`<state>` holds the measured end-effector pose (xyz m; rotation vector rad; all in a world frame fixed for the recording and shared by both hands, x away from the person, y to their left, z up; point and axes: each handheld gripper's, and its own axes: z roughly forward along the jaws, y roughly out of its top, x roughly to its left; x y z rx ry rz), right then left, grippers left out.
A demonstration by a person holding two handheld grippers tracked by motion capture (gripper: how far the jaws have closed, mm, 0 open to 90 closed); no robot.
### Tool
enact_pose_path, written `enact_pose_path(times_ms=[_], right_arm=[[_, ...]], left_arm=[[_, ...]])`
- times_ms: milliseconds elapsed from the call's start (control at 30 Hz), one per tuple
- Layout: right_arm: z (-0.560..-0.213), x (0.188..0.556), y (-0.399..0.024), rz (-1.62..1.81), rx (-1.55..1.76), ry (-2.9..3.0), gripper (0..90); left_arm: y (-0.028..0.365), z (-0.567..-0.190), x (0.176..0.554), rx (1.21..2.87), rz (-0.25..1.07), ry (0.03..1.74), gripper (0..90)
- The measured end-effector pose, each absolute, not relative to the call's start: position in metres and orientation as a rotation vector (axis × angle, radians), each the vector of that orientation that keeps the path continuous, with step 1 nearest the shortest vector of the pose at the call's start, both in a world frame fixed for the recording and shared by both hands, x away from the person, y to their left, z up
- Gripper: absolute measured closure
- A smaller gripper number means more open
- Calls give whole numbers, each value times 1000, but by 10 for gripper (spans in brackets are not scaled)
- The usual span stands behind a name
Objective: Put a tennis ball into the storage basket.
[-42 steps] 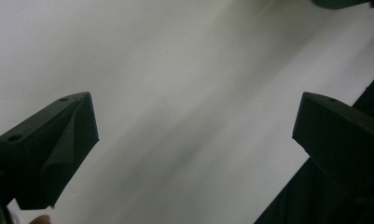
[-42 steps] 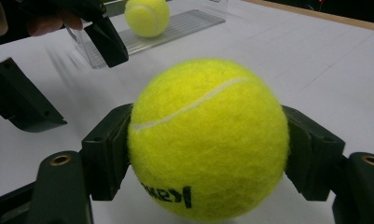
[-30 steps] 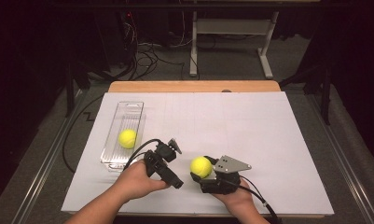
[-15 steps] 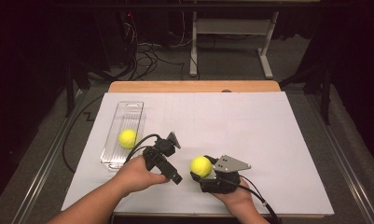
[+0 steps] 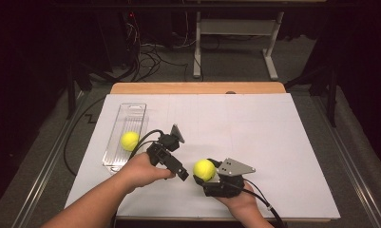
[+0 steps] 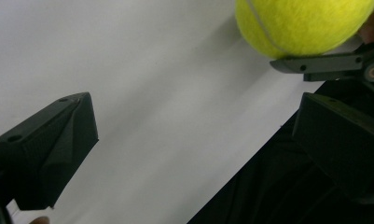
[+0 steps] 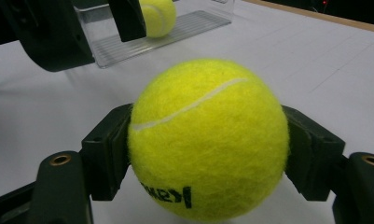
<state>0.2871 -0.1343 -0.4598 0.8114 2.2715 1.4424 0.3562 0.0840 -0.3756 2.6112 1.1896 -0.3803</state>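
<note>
A yellow tennis ball (image 5: 204,167) (image 7: 208,140) sits between the jaws of my right gripper (image 5: 204,176) (image 7: 208,154), which is shut on it near the table's front edge; both pads press its sides. My left gripper (image 5: 181,170) (image 6: 194,140) is just left of that ball, open, with nothing between its jaws. The left gripper view has the held ball (image 6: 301,23) at the top right, outside its jaws. A second tennis ball (image 5: 129,140) (image 7: 157,16) lies in a clear plastic tray (image 5: 133,111) (image 7: 194,23) at the left.
White paper (image 5: 273,137) covers the table, with a wooden strip (image 5: 197,88) along the far edge. Black cables trail from both grippers. Beyond the table stand a white frame (image 5: 235,28) and floor cables.
My left gripper has shifted slightly away from the front edge, its jaws staying close to the held ball. The right gripper and both balls have not moved.
</note>
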Motion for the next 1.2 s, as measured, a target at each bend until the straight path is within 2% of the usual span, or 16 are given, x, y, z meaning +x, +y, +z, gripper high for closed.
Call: enact_pose_path(times_ms=[1200], right_arm=[[-457, 283, -123, 1475, 752, 2312, 270]], left_arm=[[51, -358, 365, 2641, -369, 1154, 8]])
